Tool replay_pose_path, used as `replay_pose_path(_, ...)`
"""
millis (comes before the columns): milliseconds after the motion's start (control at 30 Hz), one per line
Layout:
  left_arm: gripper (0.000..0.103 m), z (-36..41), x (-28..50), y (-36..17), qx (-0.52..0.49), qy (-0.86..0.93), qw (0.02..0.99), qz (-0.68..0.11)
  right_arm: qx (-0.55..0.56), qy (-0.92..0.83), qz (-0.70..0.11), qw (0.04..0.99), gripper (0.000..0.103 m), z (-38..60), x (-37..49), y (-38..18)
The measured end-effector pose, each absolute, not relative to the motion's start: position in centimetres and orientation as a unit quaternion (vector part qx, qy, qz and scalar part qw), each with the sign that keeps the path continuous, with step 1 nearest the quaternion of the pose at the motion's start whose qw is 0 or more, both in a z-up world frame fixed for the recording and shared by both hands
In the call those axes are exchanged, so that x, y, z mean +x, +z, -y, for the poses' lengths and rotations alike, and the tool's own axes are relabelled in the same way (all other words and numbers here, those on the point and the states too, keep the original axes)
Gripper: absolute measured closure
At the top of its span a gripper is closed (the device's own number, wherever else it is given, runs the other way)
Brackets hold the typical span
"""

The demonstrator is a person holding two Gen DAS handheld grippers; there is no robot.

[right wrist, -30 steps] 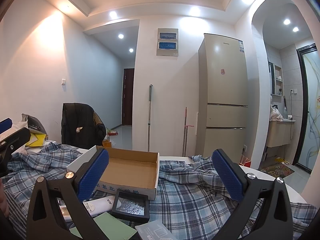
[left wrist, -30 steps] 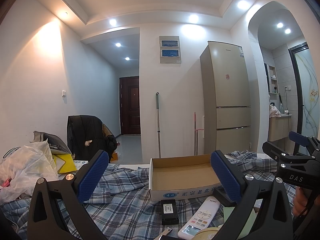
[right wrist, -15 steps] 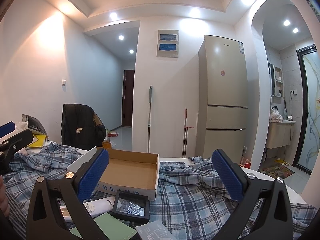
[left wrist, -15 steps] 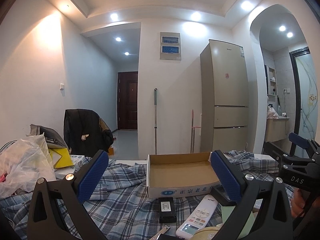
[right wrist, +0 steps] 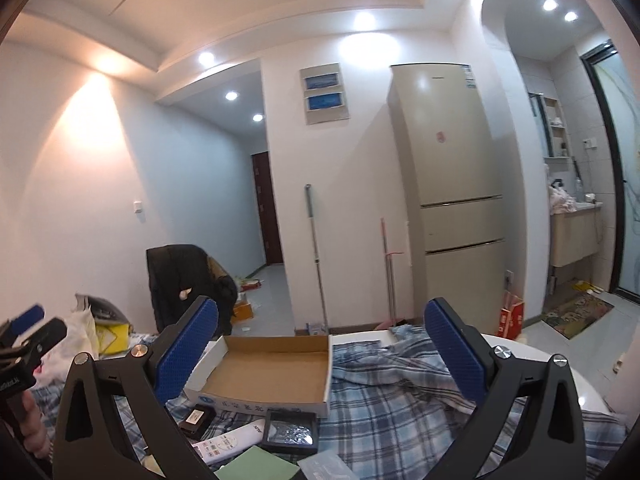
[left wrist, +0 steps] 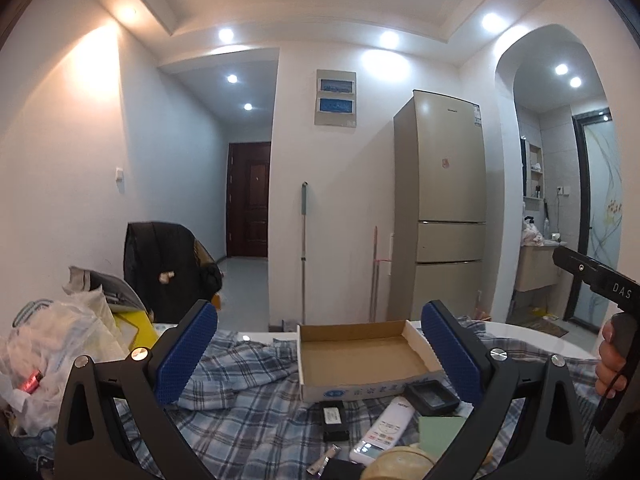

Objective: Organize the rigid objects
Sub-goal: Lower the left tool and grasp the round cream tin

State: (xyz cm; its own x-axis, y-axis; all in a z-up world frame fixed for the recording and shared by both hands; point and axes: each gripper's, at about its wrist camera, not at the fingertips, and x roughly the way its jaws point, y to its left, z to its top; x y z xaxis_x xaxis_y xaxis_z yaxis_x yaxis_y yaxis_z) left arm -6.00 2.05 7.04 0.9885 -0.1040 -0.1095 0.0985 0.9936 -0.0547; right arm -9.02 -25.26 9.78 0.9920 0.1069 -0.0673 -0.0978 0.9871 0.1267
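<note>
White letters "DAS" stand on the black body of the right gripper (left wrist: 618, 291) in the left wrist view. The shallow cardboard box (left wrist: 362, 390) carries blue Chinese print on its white front, too small to read.

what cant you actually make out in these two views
- Left wrist view: the round tan thing is cut off by the bottom edge.
- Left wrist view: the green card is partly behind the left gripper's finger.
- Right wrist view: the remote is partly behind the right gripper's finger.
- Both views: the box print is too small to read.
</note>
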Motion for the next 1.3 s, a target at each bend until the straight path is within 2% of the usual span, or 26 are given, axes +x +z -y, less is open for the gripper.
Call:
replay_pose_path(200,0.0,-2.4,-6.7,7.2,-0.033,-0.056,0.992,-0.112,0.061,0.074,-0.053,0.994,0.0,25.9,-11.8,10.3)
replay_pose_path(333,0.0,-1.8,-6.9,6.1,-0.016,-0.124,0.978,-0.167,0.064,0.105,-0.078,0.989,0.0,26.0,-12.6,9.7)
replay_pose_path(567,0.0,0.5,-4.7,1.8,0.039,-0.15,0.956,-0.248,0.035,0.109,-0.086,0.99,0.0,25.2,-12.2,7.8)
replay_pose_path(867,0.0,1.3,-0.8,-2.5,-0.005,-0.227,0.906,-0.357,0.053,0.055,-0.121,0.99,0.0,27.1,-9.3,5.3)
replay_pose_path(967,0.0,1.9,-0.4,-3.4,-0.01,-0.245,0.895,-0.373,0.057,0.041,-0.12,0.99,0.0,27.8,-8.8,4.5)
replay_pose_path(1167,0.0,4.7,-0.6,-4.4,0.057,-0.28,0.882,-0.375,0.053,0.04,-0.15,0.987,0.0,28.0,-7.9,3.4)
replay_pose_path(1300,0.001,6.5,-0.3,-5.6,0.126,-0.279,0.869,-0.388,0.072,0.035,-0.134,0.988,0.0,28.7,-8.6,3.7)
